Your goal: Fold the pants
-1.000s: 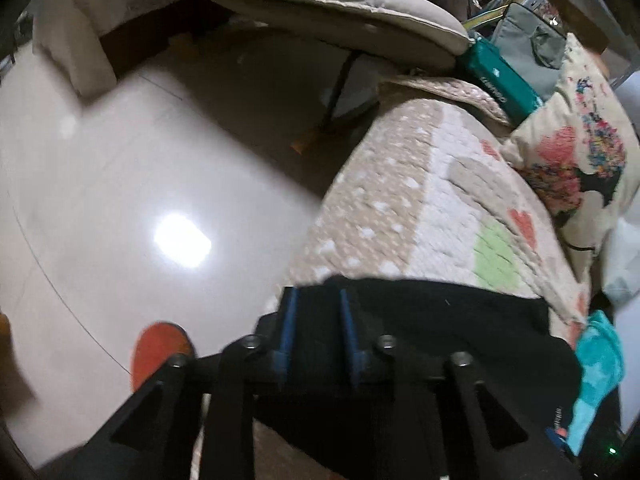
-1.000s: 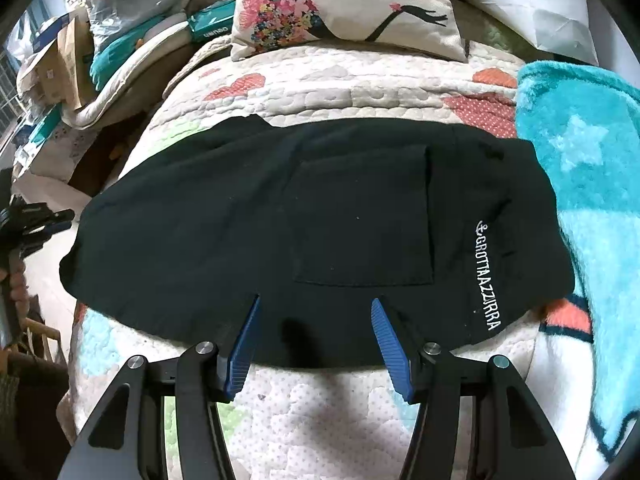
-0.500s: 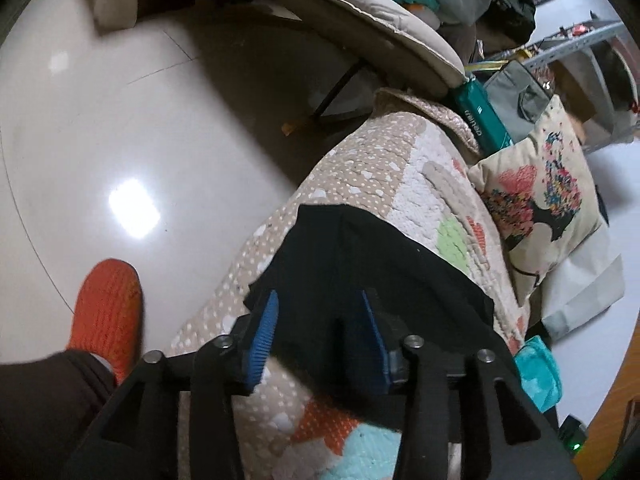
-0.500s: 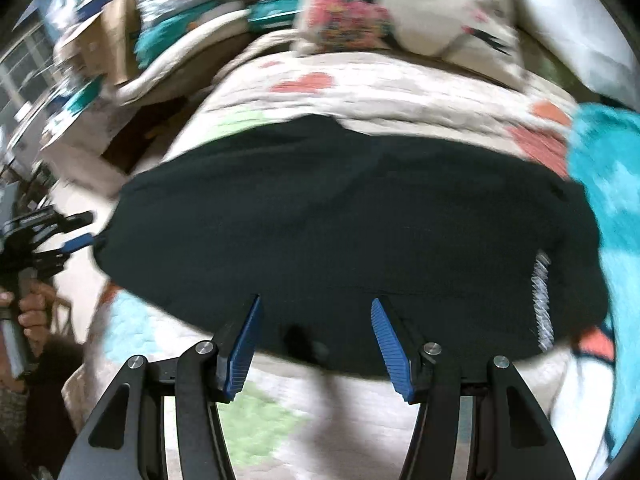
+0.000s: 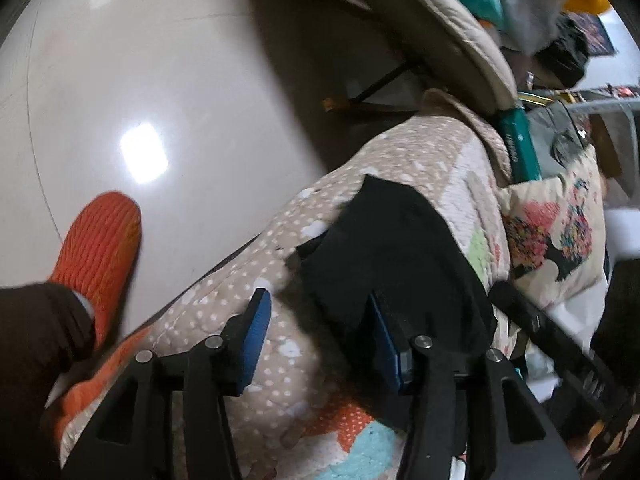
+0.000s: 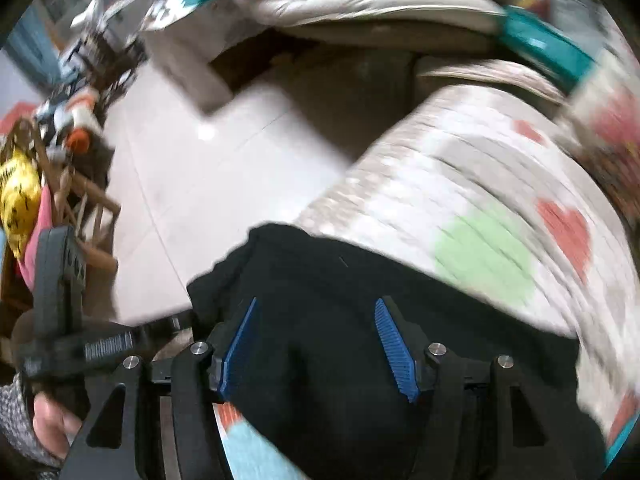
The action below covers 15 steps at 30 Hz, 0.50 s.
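The black pants (image 5: 392, 248) lie folded on a patterned quilt (image 5: 420, 160) that covers a sofa seat. My left gripper (image 5: 318, 320) hovers at their near corner with its jaws opening. The corner lies loose between the fingers, close to the right pad (image 5: 384, 340), and neither pad presses on it. My right gripper (image 6: 316, 344) hangs just above the pants (image 6: 360, 288) near their left end, jaws opening, only flat cloth below. In the blurred right wrist view, a hand (image 6: 48, 420) holds the left gripper (image 6: 60, 300) at the far left.
A glossy pale floor (image 5: 160, 80) drops off beside the quilt's edge, with an orange slipper (image 5: 100, 248) on it. A floral cushion (image 5: 560, 232) and a teal pack (image 5: 516, 148) lie beyond the pants. A padded beige lounger (image 5: 440, 20) stands behind, and a wooden chair (image 6: 80, 200) with clutter stands across the floor.
The left gripper let go of the pants' corner, opened wider and rolled. The right gripper swept left along the pants to their left end, and the white lettering left its view.
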Available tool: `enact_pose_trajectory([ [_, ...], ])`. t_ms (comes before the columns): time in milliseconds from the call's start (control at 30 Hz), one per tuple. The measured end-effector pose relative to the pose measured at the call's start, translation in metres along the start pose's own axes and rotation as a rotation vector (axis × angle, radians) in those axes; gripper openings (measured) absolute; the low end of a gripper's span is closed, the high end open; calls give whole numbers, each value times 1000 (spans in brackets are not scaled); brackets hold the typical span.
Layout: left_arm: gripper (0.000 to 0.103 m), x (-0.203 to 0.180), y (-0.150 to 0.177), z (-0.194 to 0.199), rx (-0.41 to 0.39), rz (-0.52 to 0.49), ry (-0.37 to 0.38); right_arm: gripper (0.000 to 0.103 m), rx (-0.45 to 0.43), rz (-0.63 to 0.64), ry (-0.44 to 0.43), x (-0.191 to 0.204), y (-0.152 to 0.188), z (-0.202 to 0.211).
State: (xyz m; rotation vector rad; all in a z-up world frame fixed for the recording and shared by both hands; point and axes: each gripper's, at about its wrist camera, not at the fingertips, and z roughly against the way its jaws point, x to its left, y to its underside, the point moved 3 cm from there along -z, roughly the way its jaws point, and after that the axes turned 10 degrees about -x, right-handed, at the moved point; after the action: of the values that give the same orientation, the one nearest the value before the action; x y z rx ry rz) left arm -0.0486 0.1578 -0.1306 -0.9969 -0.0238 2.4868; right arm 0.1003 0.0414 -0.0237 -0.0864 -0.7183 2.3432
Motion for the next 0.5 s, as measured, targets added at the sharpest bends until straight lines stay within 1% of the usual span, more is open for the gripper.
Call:
enact_pose_trajectory([
  [100, 51, -2, 2, -8, 10, -2, 2, 66, 70, 65, -14, 14, -19, -38],
  [133, 52, -4, 2, -10, 9, -9, 2, 66, 87, 80, -16, 17, -21, -45],
  [233, 55, -6, 3, -16, 11, -22, -5, 66, 156, 130, 5, 22, -29, -82],
  [300, 58, -7, 3, -20, 17, -20, -8, 67, 188, 144, 7, 24, -31, -100],
  [367, 58, -6, 2, -21, 23, -17, -11, 70, 204, 161, 9, 28, -33, -112],
  [433, 58, -8, 2, -22, 41, -42, -17, 70, 209, 193, 7, 37, -34, -119],
  [467, 49, -9, 2, -22, 51, -58, -17, 70, 214, 211, 2, 43, -33, -122],
  [500, 35, -11, 1, -21, 61, -73, -9, 68, 220, 227, 2, 47, -32, -123],
])
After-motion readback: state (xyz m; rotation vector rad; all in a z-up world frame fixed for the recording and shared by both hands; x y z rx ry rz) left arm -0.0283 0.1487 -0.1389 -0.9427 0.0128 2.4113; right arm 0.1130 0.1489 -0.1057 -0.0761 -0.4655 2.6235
